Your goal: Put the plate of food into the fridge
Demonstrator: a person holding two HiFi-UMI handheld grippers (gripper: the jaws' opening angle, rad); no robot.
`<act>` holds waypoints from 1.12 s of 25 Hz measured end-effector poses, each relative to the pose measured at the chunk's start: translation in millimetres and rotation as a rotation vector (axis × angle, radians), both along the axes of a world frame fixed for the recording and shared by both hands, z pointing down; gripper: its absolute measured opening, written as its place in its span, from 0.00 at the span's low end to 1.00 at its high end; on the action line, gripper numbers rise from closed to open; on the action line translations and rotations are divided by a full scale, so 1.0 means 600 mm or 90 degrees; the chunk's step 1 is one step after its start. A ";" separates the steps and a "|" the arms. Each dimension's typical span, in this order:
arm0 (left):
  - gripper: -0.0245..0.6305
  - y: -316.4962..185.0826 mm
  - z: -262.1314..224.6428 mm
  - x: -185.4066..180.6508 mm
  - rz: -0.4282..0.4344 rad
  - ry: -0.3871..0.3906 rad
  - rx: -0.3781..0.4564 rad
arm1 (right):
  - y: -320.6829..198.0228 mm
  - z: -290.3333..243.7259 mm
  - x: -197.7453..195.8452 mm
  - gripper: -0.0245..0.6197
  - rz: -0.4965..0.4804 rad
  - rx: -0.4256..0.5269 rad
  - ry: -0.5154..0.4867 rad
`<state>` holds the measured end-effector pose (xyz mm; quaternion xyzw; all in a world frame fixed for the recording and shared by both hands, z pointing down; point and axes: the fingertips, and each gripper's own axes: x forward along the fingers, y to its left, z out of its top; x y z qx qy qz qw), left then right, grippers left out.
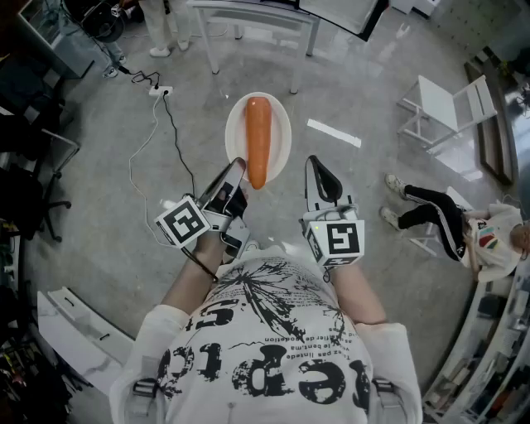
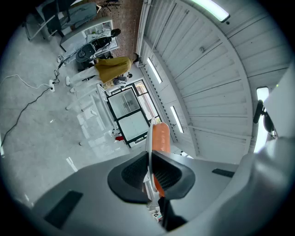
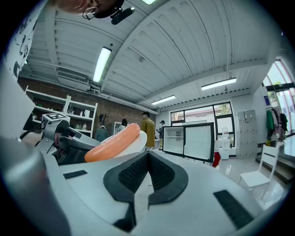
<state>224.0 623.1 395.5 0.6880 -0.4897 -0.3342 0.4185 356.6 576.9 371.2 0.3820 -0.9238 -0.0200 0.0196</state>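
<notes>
A white oval plate (image 1: 280,124) carries a long orange carrot (image 1: 257,139) and is held out over the floor. My left gripper (image 1: 235,178) is shut on the plate's near rim; in the left gripper view the rim (image 2: 149,138) runs edge-on between the pads with the carrot (image 2: 161,138) beside it. My right gripper (image 1: 323,184) is shut with nothing in it, just right of the plate. In the right gripper view the plate (image 3: 136,142) and carrot (image 3: 112,143) show at left, and a small fridge (image 3: 190,141) with its door open stands ahead.
A white table (image 1: 257,18) stands ahead, with a power strip (image 1: 159,91) and cables on the floor to its left. A white folding chair (image 1: 451,106) is at the right. A person sits at the far right (image 1: 464,224). A person in a yellow top (image 3: 148,131) stands near the fridge.
</notes>
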 end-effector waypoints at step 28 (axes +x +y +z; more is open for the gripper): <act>0.08 -0.020 0.012 -0.156 0.021 0.029 -0.010 | -0.042 0.037 -0.153 0.04 0.020 -0.030 0.015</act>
